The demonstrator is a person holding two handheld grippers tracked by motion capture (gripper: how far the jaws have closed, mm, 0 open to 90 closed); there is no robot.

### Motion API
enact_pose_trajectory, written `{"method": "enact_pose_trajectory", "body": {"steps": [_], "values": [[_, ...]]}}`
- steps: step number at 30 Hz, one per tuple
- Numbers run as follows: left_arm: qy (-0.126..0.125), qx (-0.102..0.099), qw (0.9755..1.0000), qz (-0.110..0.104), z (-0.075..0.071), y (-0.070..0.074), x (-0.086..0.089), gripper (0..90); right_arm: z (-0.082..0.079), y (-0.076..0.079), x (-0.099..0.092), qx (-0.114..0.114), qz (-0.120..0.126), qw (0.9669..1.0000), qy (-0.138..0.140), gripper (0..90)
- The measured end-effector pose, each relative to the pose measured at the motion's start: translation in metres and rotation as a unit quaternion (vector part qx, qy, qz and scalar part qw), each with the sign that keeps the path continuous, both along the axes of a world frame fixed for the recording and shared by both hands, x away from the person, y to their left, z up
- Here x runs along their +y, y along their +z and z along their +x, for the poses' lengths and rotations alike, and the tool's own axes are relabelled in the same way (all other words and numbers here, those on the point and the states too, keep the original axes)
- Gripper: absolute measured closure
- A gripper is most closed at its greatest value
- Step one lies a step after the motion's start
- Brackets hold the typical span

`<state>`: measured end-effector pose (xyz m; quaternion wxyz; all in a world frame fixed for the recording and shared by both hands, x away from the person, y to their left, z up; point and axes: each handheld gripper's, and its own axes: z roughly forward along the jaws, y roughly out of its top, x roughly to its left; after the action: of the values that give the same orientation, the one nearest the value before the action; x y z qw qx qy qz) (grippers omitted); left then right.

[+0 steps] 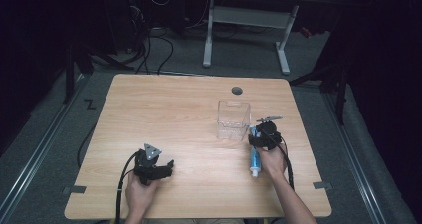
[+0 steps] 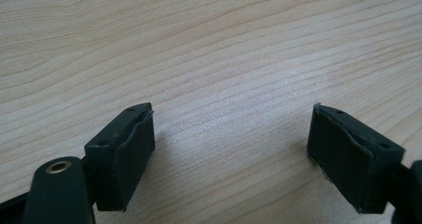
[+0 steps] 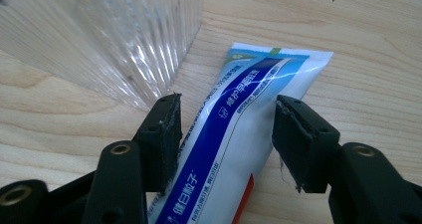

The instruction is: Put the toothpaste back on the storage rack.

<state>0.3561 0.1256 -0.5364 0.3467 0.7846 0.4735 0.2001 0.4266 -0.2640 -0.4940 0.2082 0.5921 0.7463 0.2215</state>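
Right gripper (image 3: 226,134) astride toothpaste tube (image 3: 234,149) — pale wooden table (image 1: 164,109)

Toothpaste tube (image 3: 234,149): white Chinese chars on blue stripe, approx. "健自…子"; rest too small to read.

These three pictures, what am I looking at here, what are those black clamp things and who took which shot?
A person sits at a wooden table and holds a tool in each hand: a hand-held gripper with two black jaws. The high view looks down from above. The other two pictures come from small cameras riding on each tool, looking along its jaws.

The left hand-held gripper rests over bare wood, jaws wide apart, nothing between them.

The right hand-held gripper has its jaws on either side of a blue and white toothpaste tube lying flat on the table. Whether the pads already press on it is hard to tell. A clear plastic box stands right beside the tube.
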Motion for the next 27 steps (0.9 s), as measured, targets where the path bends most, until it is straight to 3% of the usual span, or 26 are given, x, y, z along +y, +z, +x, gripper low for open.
{"method": "enact_pose_trajectory", "body": {"steps": [8,27], "values": [[0.0,0.0,1.0,0.0,0.0,0.0,0.0,19.2,0.004,-0.003,-0.01,0.02,0.012,0.9996,-0.014,50.0],[0.0,0.0,1.0,0.0,0.0,0.0,0.0,19.3,0.01,-0.011,-0.017,0.041,0.027,0.9987,-0.011,63.5]]}}
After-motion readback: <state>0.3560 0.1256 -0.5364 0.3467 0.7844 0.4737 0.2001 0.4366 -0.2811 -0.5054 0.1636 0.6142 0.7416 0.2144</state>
